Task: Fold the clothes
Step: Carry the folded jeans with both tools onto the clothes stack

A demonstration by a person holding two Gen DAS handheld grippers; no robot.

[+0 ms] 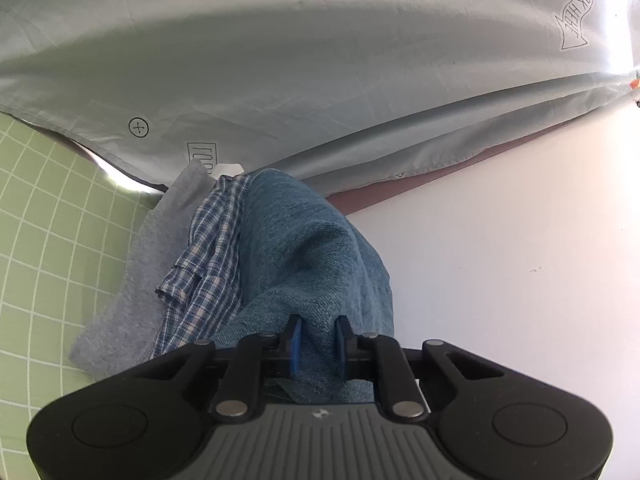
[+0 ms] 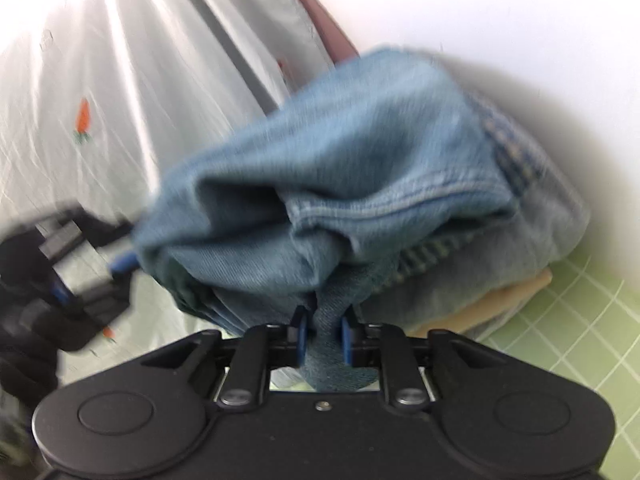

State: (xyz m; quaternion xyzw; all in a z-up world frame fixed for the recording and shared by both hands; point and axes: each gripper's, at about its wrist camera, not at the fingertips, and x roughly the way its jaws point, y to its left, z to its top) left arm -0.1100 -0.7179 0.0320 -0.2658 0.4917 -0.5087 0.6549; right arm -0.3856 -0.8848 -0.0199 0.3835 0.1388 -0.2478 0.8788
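As both tilt down, left gripper (image 1: 318,344) clenching jeans (image 1: 304,248), right gripper (image 2: 325,338) likewise.

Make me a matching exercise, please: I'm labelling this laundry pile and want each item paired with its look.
Items:
1. denim garment
2. shirt
3. knit garment
4. mat

Looks:
A. plain grey
B. green with white grid lines
C. blue, pinched in both tools
D. blue and white checks

Pairs: 1-C, 2-D, 3-A, 4-B
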